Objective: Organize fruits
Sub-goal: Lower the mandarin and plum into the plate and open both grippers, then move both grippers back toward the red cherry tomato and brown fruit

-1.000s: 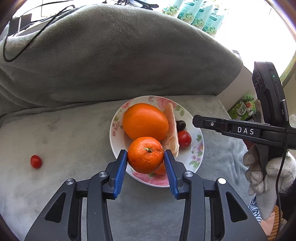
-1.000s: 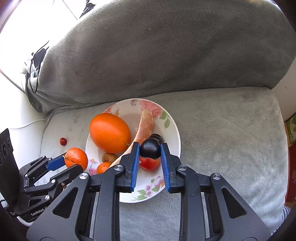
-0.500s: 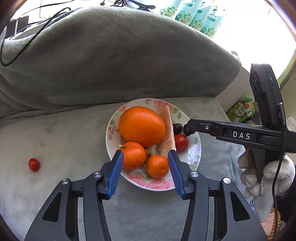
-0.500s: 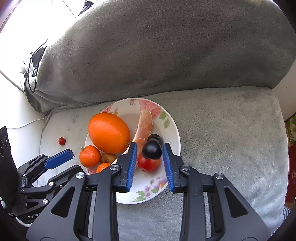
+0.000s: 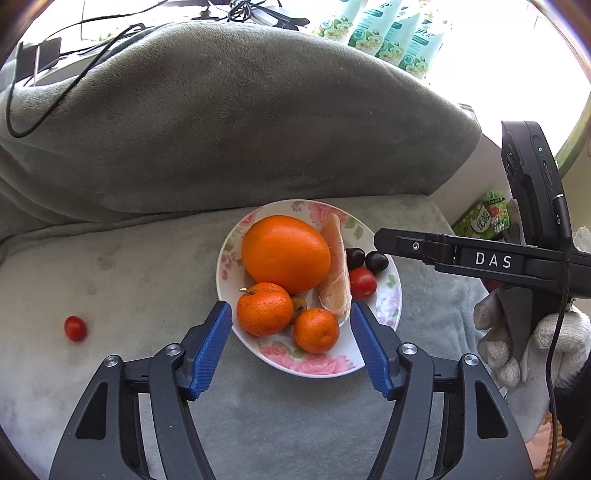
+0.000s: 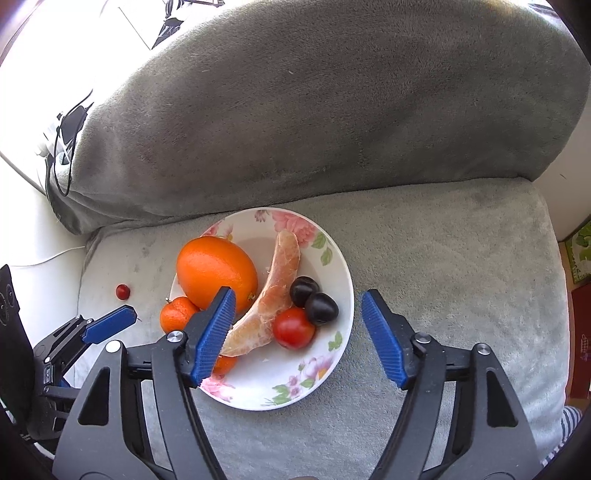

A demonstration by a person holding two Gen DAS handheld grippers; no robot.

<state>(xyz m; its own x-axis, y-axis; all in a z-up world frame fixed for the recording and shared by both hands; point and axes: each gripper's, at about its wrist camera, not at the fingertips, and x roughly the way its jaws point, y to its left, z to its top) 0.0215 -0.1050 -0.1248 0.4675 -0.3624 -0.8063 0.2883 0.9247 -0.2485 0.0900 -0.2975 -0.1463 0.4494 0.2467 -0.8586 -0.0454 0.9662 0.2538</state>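
Note:
A flowered white plate (image 5: 389, 295) (image 6: 332, 373) on the grey cushion holds a big orange (image 5: 286, 253) (image 6: 216, 271), two mandarins (image 5: 264, 308) (image 5: 316, 329), a peeled citrus segment (image 5: 334, 269) (image 6: 271, 295), two dark plums (image 6: 321, 308) (image 6: 303, 290) and a red tomato (image 6: 293, 328). My left gripper (image 5: 291, 341) hangs over the plate's near edge, jaws opening, nothing pressed between the pads. My right gripper (image 6: 298, 334) hovers above the tomato and plums, jaws opening, pads clear of the fruit. A second small tomato (image 5: 75, 328) (image 6: 122, 291) lies on the cushion left of the plate.
A thick grey blanket roll (image 5: 221, 122) rises right behind the plate. Black cables (image 5: 44, 96) run over its left end. Green packets (image 5: 388, 33) stand at the back right. A gloved hand (image 5: 532, 350) holds the right gripper's handle. The cushion's right edge drops off near a green box (image 5: 484, 218).
The left gripper let go of the mandarin, which now rests on the plate beside the big orange. The right gripper released the dark plum onto the plate. Both jaws have spread wider.

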